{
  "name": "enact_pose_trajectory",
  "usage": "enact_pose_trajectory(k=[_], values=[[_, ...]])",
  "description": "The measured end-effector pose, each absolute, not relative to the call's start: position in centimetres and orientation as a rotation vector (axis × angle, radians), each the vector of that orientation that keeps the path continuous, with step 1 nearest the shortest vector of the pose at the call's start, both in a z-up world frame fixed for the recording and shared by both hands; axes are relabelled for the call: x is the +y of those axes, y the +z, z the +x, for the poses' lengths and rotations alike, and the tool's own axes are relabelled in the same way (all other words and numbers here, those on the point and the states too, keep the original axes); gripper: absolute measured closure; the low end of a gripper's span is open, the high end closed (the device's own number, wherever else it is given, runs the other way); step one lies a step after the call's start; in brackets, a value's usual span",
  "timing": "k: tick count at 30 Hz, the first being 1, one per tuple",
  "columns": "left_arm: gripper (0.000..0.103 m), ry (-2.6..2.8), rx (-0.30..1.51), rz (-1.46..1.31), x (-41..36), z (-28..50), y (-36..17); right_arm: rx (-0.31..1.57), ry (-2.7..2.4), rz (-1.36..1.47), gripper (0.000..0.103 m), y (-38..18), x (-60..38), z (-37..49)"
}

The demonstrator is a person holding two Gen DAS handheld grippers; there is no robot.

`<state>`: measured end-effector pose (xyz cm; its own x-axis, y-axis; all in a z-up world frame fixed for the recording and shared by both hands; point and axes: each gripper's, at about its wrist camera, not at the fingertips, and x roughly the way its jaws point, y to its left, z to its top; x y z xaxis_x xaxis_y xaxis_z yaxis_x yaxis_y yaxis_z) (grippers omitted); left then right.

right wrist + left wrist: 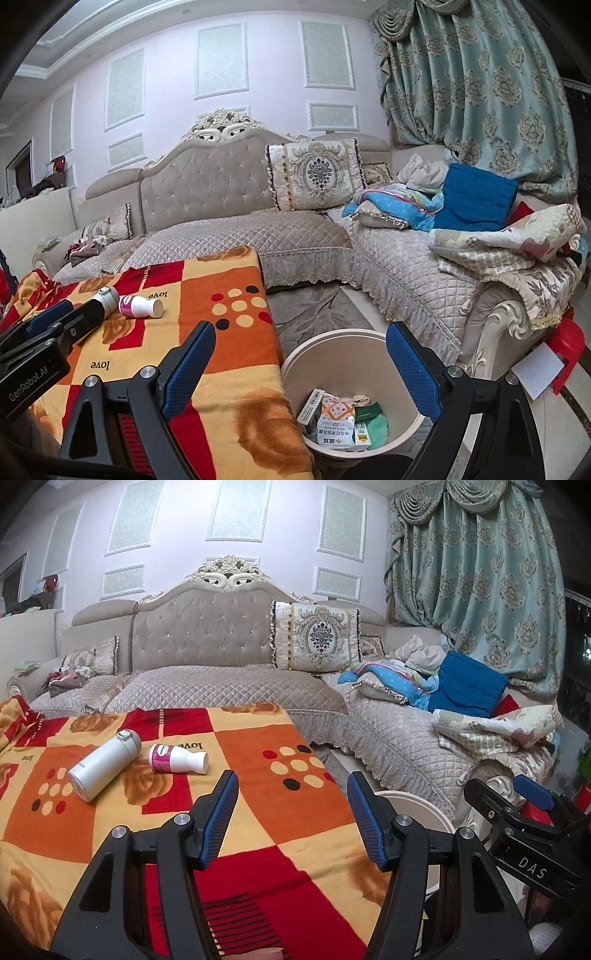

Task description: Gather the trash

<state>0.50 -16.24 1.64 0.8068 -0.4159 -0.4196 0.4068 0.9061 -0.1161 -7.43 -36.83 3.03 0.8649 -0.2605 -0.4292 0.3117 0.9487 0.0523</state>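
Both tongs, left point(291, 814) and right point(301, 373), spread empty; right over the trash bin point(295, 363), two bottles point(179, 758) on the blanket-covered bench point(258, 812).

Red, orange and yellow checked blanket point(258, 746), white flask point(105, 770), pink-labelled white bottle point(177, 758), cream bin point(332, 347), blue-padded jaws.

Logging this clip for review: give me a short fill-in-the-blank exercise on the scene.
1. The small white bottle with a pink label lies on its ____.
2. The round beige bin stands on the ____.
3. Both the left gripper and right gripper are ____.

Answers: side; floor; open
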Motion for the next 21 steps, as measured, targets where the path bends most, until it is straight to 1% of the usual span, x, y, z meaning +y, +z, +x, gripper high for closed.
enact_pose_trajectory(k=[21], values=[[0.043, -0.421, 0.451, -0.008, -16.18, 0.77, 1.22, 0.436, -0.286, 0.130, 0.010, 2.99, -36.97, -7.07]])
